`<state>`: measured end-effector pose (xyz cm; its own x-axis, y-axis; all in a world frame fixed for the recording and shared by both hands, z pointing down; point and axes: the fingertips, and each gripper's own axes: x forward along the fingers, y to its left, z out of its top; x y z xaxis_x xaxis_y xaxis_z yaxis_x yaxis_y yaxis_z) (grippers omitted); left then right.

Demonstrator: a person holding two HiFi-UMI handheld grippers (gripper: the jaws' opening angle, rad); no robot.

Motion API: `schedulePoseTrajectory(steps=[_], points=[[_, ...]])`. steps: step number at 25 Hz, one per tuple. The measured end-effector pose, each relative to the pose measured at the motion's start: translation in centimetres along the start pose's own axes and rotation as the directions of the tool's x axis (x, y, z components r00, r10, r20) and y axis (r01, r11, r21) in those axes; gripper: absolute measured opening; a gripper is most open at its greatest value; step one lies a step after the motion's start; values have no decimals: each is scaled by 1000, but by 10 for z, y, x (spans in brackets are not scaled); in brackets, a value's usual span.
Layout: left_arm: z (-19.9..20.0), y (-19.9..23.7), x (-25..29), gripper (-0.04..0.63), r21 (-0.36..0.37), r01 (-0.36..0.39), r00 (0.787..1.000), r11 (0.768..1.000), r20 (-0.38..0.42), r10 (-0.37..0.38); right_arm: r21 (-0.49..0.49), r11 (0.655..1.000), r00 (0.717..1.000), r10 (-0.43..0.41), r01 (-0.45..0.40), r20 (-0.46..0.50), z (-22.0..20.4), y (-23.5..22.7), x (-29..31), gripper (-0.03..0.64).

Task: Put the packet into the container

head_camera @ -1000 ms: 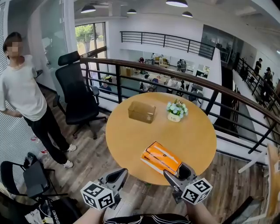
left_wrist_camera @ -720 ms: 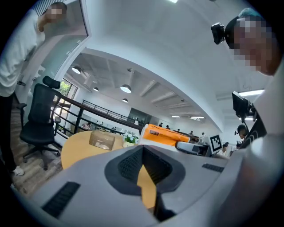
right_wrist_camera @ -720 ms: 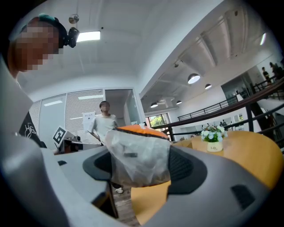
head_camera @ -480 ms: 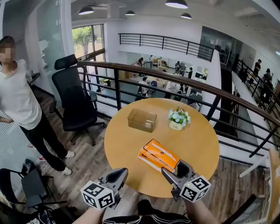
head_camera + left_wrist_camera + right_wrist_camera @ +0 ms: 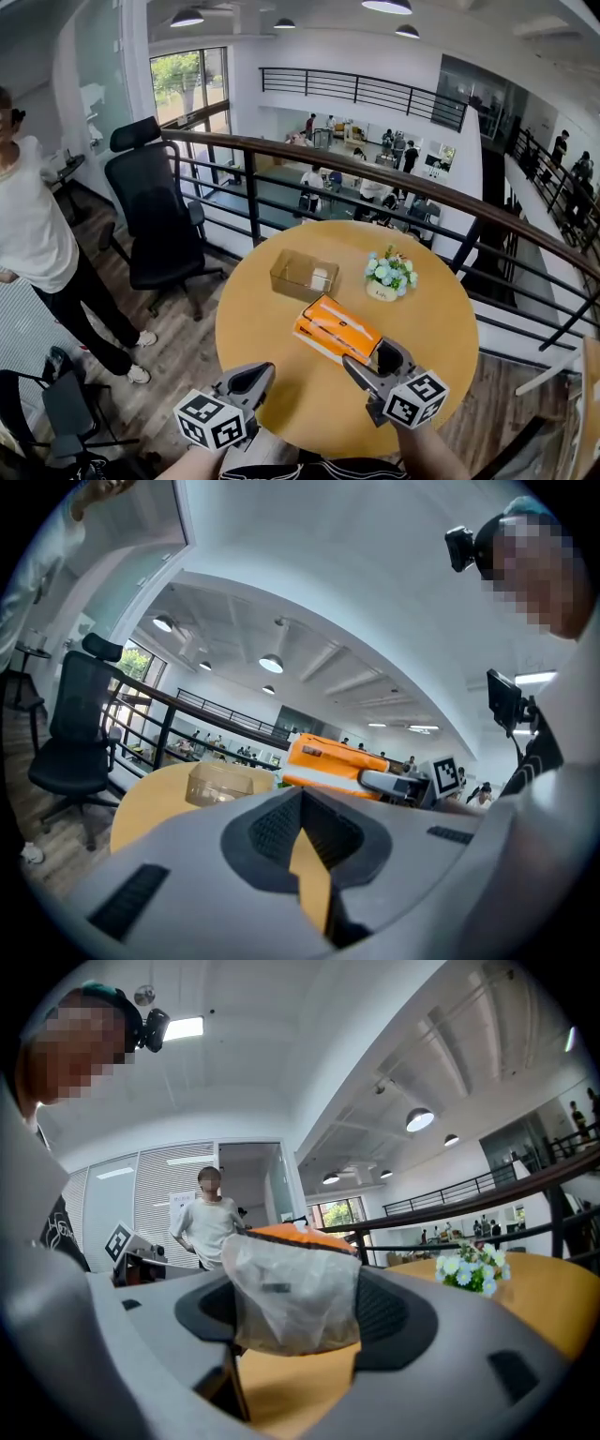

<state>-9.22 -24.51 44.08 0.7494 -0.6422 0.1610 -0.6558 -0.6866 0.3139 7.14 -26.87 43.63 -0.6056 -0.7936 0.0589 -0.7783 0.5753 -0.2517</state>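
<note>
An orange packet (image 5: 334,328) with a white stripe hangs over the round yellow table (image 5: 262,337), and my right gripper (image 5: 371,362) is shut on its near end. In the right gripper view the packet's clear plastic end (image 5: 292,1302) fills the space between the jaws. The container (image 5: 304,275), a clear open box, stands on the table beyond the packet, a little to the left; it also shows in the left gripper view (image 5: 221,785). My left gripper (image 5: 251,377) sits at the table's near edge, shut and holding nothing.
A small pot of white flowers (image 5: 389,275) stands right of the container. A dark railing (image 5: 309,159) curves behind the table. A black office chair (image 5: 150,206) and a standing person (image 5: 33,244) are at the left, on the wooden floor.
Both grippers have moved forward over the table's near edge. The packet has travelled with the right gripper and is now closer to the container.
</note>
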Motion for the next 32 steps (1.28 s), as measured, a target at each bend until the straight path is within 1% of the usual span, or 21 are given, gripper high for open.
schedulePoseTrajectory(steps=[6,11,17,22,25,27,32], points=[[8,8,32,5,-15,-13,1000,1000,-23,12,-22,1000,1000,16,-16,-12,19,-33,26,334],[14,17,50,5,-10,-18,999,1000,-30,18,-79,997,999,26,-28,-27,29,-55,55,334],[13,30,64,5,-16,-35,999,999,-37,34,-176,984,997,25,-37,-67,34,-84,102,334],[5,42,72,5,-58,-42,999,997,-37,39,-269,962,989,15,-54,-147,12,-107,146,334],[7,46,78,5,-63,-48,998,997,-33,46,-320,944,979,16,-82,-204,-1,-120,170,334],[4,51,83,5,-69,-55,998,996,-37,53,-337,936,970,15,-98,-242,-12,-129,185,334],[-9,62,94,5,-120,-70,996,990,-63,62,-340,931,940,8,-131,-341,-43,-148,217,334]])
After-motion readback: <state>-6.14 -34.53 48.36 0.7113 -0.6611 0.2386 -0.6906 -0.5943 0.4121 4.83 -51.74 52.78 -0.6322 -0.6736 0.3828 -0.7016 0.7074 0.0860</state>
